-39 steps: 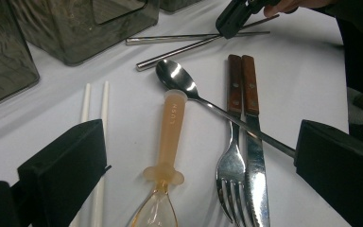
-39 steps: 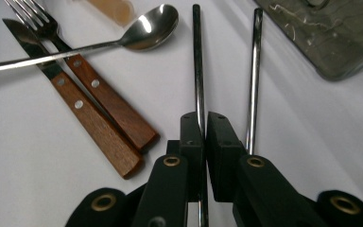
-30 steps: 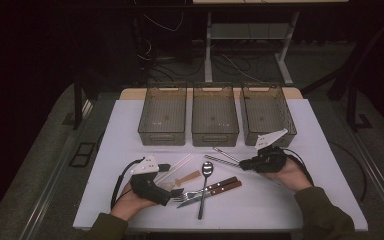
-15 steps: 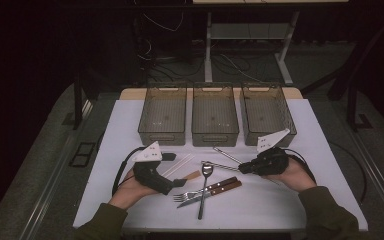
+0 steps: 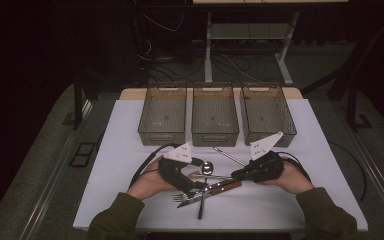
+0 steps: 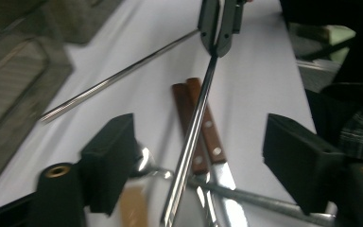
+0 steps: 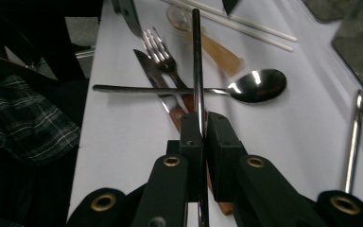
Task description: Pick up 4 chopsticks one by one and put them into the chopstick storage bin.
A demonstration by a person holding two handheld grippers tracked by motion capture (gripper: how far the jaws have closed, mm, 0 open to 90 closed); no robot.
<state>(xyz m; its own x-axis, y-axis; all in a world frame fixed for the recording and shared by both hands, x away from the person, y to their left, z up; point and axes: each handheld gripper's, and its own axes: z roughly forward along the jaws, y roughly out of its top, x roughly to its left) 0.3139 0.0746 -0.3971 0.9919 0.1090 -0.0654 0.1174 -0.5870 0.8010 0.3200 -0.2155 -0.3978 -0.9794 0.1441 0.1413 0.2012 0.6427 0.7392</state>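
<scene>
My right gripper [image 7: 202, 123] is shut on a thin metal rod [image 7: 196, 56], held a little above the white table [image 5: 130, 150]. The rod [image 5: 215, 176] reaches left towards my left gripper [image 5: 196, 186]. In the left gripper view the rod [image 6: 189, 142] runs between the wide-apart jaws of my left gripper [image 6: 201, 142], which have just been closing; neither pad touches it. The right gripper [image 6: 217, 33] pinches the rod's far end. Under the rod lie a wooden-handled knife [image 6: 208, 132], a fork [image 7: 158, 47] and a steel spoon [image 7: 257, 85].
Three translucent bins [image 5: 162, 135] [image 5: 215, 137] [image 5: 267, 135] stand in a row behind the cutlery. A second metal rod [image 5: 227, 155] lies before the middle bin. An amber spoon [image 7: 212, 49] and white chopsticks [image 7: 246, 23] lie past the pile. Cables trail from both grippers.
My left gripper has moved right, over the cutlery pile and around the rod. The right gripper has edged left and lifted a little with the rod.
</scene>
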